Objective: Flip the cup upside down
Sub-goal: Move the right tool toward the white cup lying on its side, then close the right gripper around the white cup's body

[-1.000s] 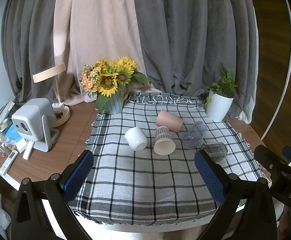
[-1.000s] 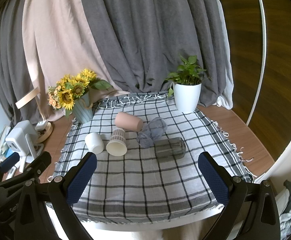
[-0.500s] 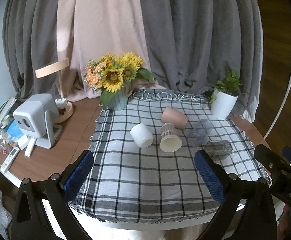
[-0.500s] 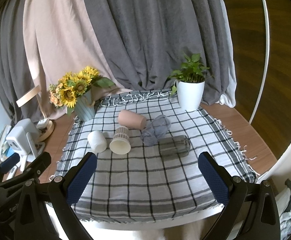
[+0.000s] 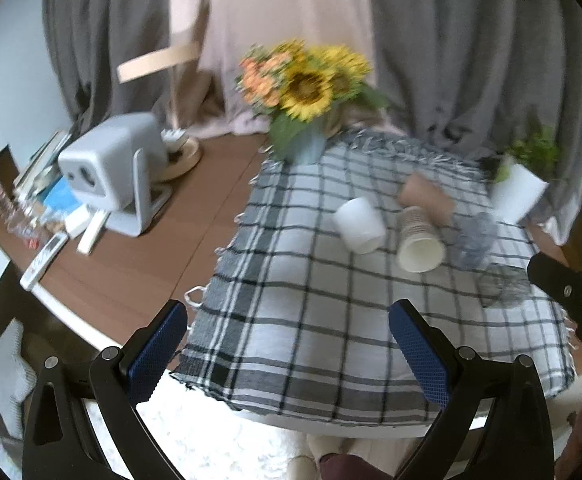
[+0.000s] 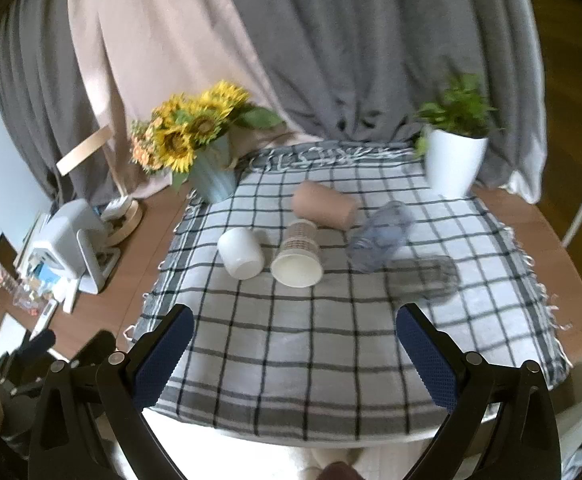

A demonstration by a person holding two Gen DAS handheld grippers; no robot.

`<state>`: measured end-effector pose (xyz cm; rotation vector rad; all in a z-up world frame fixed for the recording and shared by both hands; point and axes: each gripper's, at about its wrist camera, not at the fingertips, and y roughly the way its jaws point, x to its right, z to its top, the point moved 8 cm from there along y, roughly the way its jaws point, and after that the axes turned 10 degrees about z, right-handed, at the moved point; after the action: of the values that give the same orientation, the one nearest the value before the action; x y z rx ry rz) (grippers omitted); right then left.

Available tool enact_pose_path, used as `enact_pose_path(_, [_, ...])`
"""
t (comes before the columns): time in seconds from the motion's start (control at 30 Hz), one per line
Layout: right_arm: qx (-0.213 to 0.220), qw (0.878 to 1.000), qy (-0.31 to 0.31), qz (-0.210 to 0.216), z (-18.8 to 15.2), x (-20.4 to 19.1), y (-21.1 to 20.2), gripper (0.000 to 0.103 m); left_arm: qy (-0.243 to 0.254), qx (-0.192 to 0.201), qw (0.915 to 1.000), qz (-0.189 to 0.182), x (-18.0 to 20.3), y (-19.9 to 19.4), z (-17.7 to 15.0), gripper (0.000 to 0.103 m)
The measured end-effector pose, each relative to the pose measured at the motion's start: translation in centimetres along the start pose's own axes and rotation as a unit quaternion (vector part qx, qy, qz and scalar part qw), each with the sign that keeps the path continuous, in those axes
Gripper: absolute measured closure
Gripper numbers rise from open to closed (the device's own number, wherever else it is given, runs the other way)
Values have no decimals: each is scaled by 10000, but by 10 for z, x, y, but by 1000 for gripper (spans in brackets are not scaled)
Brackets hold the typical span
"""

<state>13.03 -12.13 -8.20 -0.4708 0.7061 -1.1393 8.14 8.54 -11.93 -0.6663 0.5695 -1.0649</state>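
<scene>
Several cups lie on their sides on a checked cloth (image 6: 311, 340): a white cup (image 6: 241, 254), a paper cup (image 6: 298, 254) with its mouth toward me, a pink cup (image 6: 325, 205), a clear bluish cup (image 6: 381, 236) and a dark clear glass (image 6: 435, 276). They also show in the left wrist view: the white cup (image 5: 359, 226), the paper cup (image 5: 419, 240), the pink cup (image 5: 427, 198). My left gripper (image 5: 289, 352) is open and empty near the table's front left edge. My right gripper (image 6: 295, 354) is open and empty over the cloth's front.
A sunflower vase (image 6: 195, 148) stands at the cloth's back left and a white potted plant (image 6: 455, 152) at the back right. A white projector (image 5: 111, 168), a lamp base (image 5: 179, 152) and small clutter sit on the wooden table (image 5: 139, 272) to the left. Curtains hang behind.
Both grippers have moved forward and tilted down toward the table, so the cups look nearer. The left view has swung to the left. The cups have not moved.
</scene>
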Motion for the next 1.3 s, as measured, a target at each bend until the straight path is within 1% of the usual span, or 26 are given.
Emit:
enact_pose_path(0.13, [-308,9990,-243,220,10,-13,39,1,-229,-236,9992,240,-11,26,2,0])
enact_pose_path(0.3, [-712,9943,-617,498,21,-33,86,1,-453,-511,9964,498,-19,57,5,0])
enact_pose_path(0.57, [-1349,9796,-1219,850,35,-57,168,2,-692,-1063,9886,809,-22,111,4,0])
enact_pose_path(0.73, [-1735,9704,-1425,892,36,-63,210,2,-715,-1342,9841,914,-17,140,5,0])
enact_pose_path(0.87, [-1992,9617,-1631,936,34,-65,239,2,-710,-1483,9818,953,-10,159,6,0])
enact_pose_path(1.0, [-2229,9561,-1660,930,28,-64,264,3,-739,-1600,9796,963,-5,175,8,0])
enact_pose_path(1.1, [-2374,9533,-1628,912,24,-61,281,5,-758,-1684,9778,986,-2,184,8,0])
enact_pose_path(1.23, [-2581,9493,-1558,891,18,-56,299,15,-761,-1720,9764,1058,-2,189,7,0])
enact_pose_path(1.3, [-2664,9475,-1553,842,15,-54,306,18,-773,-1726,9759,1087,-2,191,7,0])
